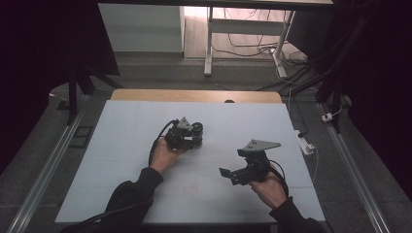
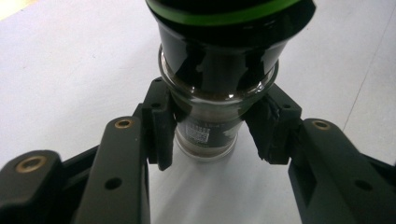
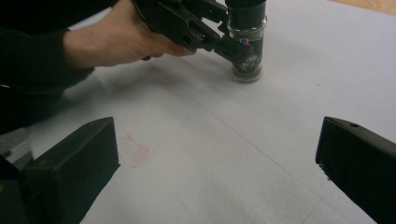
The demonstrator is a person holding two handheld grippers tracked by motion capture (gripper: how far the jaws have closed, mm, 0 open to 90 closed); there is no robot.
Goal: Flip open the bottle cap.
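A small glass jar (image 1: 197,130) with a dark cap stands upright on the white table top (image 1: 121,160), left of centre. The cap carries a green ring, and dark contents show through the glass (image 2: 210,88). My left gripper (image 1: 193,138) reaches in from the left and is shut on the jar, its pads (image 2: 161,126) pressing the glass body on both sides below the cap. The right gripper view shows the same jar (image 3: 247,46) held by the left gripper (image 3: 219,39). My right gripper (image 1: 231,175) hovers at the right front, jaws wide open and empty (image 3: 217,140), pointing towards the jar.
A faint red mark (image 3: 137,151) lies on the white sheet between the two hands. A wooden strip (image 1: 194,95) runs along the table's far edge. A white power strip (image 1: 306,144) sits off the right edge. Desk legs and cables stand on the floor beyond.
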